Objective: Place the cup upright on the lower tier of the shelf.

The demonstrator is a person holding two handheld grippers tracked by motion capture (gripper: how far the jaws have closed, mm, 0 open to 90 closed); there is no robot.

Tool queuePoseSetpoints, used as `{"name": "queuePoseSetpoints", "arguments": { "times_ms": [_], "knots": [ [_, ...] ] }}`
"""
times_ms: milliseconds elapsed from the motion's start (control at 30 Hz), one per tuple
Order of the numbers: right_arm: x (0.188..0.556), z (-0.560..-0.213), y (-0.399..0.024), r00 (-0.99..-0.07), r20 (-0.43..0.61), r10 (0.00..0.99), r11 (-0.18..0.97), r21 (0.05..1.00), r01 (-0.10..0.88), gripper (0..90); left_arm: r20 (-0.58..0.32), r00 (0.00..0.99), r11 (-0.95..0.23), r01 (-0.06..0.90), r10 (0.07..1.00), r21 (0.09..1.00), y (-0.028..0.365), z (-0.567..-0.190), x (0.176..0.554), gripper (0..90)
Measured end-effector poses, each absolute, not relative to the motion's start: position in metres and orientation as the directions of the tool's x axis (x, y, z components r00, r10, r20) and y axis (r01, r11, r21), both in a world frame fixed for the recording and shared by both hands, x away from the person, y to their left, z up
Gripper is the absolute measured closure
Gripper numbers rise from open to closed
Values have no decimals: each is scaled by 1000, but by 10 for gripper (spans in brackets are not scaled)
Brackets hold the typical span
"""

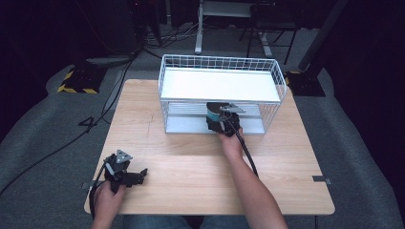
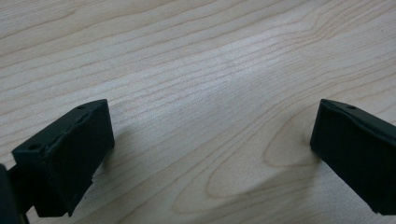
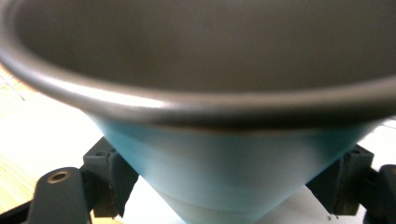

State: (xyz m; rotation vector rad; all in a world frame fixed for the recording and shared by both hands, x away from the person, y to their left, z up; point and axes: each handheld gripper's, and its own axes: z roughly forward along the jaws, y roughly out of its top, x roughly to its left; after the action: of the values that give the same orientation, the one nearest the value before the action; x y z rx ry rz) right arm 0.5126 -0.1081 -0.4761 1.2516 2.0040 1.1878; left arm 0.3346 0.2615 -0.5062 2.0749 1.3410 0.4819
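Writing shows nowhere. Right gripper [image 1: 220, 125] clamps a blue cup [image 3: 224, 172] at the wire rack's [image 1: 219, 62] lower shelf; left gripper [image 2: 210, 154] rests open on the table [image 1: 191, 162].

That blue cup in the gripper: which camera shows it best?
The right gripper view: the blue cup sits close up, its dark rim and blue wall clamped between the right gripper jaws. The high view shows it small, at the wire rack's lower shelf. The left gripper view looks at the table.
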Motion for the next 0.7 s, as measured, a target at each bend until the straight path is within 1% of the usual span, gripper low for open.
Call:
{"name": "queuePoseSetpoints", "arguments": {
  "times_ms": [233, 300, 400, 433, 700],
  "knots": [
    [514, -476, -110, -476, 44, 878, 203, 867, 455, 201, -26, 419, -297, 684, 907, 667, 261, -506, 335, 1],
    [514, -476, -110, -478, 47, 877, 202, 867, 456, 156, -26, 420, -297, 684, 907, 667, 261, -506, 335, 1],
    [514, -476, -109, -470, 23, 883, 218, 864, 453, 131, -26, 420, -297, 684, 907, 667, 261, -506, 335, 1],
    [511, -476, -109, -482, 37, 875, 220, 858, 464, 11, -25, 420, -298, 684, 907, 667, 262, -506, 335, 1],
    [500, -466, -116, -484, 11, 875, 241, 858, 454, 0, -27, 416, -295, 686, 909, 665, 261, -506, 335, 1]
  ]
}}
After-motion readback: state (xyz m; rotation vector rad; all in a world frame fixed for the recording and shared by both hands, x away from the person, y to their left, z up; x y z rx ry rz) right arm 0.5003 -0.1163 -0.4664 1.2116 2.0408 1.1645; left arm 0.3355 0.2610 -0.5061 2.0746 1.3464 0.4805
